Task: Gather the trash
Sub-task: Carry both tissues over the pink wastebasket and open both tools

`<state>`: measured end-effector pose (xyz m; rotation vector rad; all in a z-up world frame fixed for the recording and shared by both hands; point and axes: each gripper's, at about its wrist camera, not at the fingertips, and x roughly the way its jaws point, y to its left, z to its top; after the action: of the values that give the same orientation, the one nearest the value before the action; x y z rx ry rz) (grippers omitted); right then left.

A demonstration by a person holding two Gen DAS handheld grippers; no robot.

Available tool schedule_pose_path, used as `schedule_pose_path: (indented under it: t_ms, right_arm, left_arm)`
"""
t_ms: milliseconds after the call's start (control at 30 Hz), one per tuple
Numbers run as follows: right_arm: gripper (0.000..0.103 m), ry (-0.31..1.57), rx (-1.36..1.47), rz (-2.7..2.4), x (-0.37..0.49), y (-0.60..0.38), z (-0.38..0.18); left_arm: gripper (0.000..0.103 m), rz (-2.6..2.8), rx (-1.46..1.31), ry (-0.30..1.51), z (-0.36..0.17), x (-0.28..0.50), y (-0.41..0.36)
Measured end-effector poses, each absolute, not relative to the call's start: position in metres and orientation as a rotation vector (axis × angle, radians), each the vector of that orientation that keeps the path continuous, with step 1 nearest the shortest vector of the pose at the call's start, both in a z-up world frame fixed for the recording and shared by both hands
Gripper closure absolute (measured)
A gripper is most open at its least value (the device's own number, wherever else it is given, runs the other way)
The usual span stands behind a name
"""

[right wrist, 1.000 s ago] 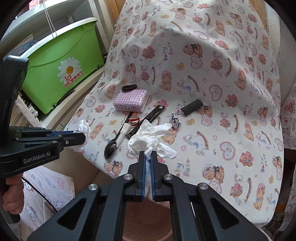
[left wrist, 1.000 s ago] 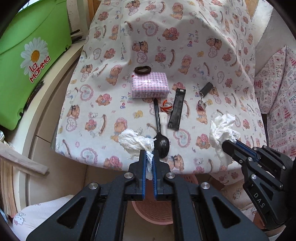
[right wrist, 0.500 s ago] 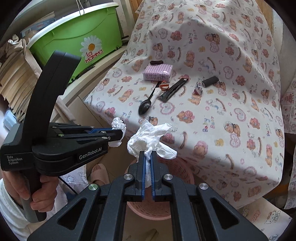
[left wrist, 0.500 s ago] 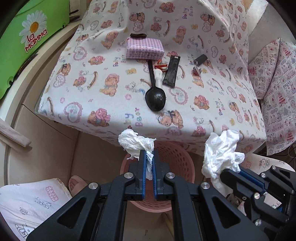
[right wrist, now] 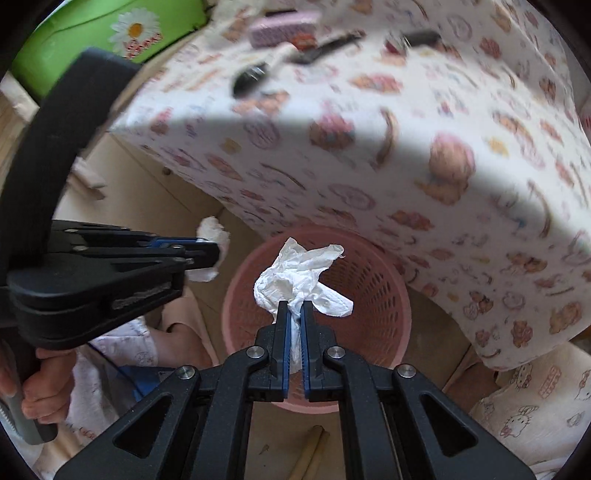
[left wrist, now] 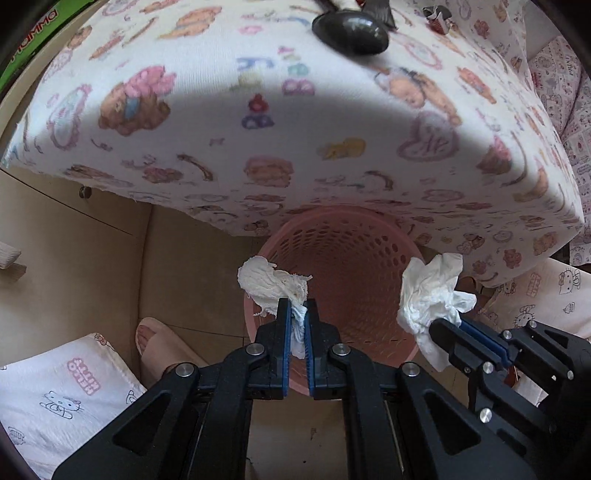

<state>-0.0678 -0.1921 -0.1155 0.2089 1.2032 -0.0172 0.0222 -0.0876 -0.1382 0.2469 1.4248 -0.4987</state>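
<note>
The left gripper (left wrist: 296,308) is clamping tight on a crumpled white tissue (left wrist: 271,284), holding it low in the centre of the left wrist view, over the near rim of the pink mesh basket (left wrist: 354,258). The right gripper (right wrist: 293,310) is pinching a second, bigger tissue (right wrist: 303,275) just as firmly, dangling it right over the basket's mouth in the middle of the right wrist view. The basket is sitting on the floor below the edge of the bear-print cloth (left wrist: 295,110), with a black spoon (left wrist: 351,31) lying at the top of the frame.
</note>
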Motion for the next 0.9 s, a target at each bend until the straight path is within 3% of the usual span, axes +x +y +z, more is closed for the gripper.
schedule_pose_path:
  t_ms: [433,767,833,900]
  right_arm:
    - [0.098,1.331,0.227,-0.143,-0.056,-0.196,-0.203]
    - [0.098,1.375,0.237,-0.146,-0.056,-0.199,-0.227]
    - [0.096,1.377,0.229,-0.151,-0.056,-0.201,-0.228]
    - [0.085,1.382,0.236,-0.157,-0.058,-0.203,-0.232]
  left_arm:
    - [0.097,-0.417,0.192,1.573,-0.217,0.033,-0.086]
    - [0.095,-0.375,0.236,1.621,-0.255,0.037,-0.087]
    - [0.09,-0.366,0.251,1.624,-0.258,0.036,-0.086]
    - [0.079,-0.369,0.242,1.635,-0.26,0.036,-0.085]
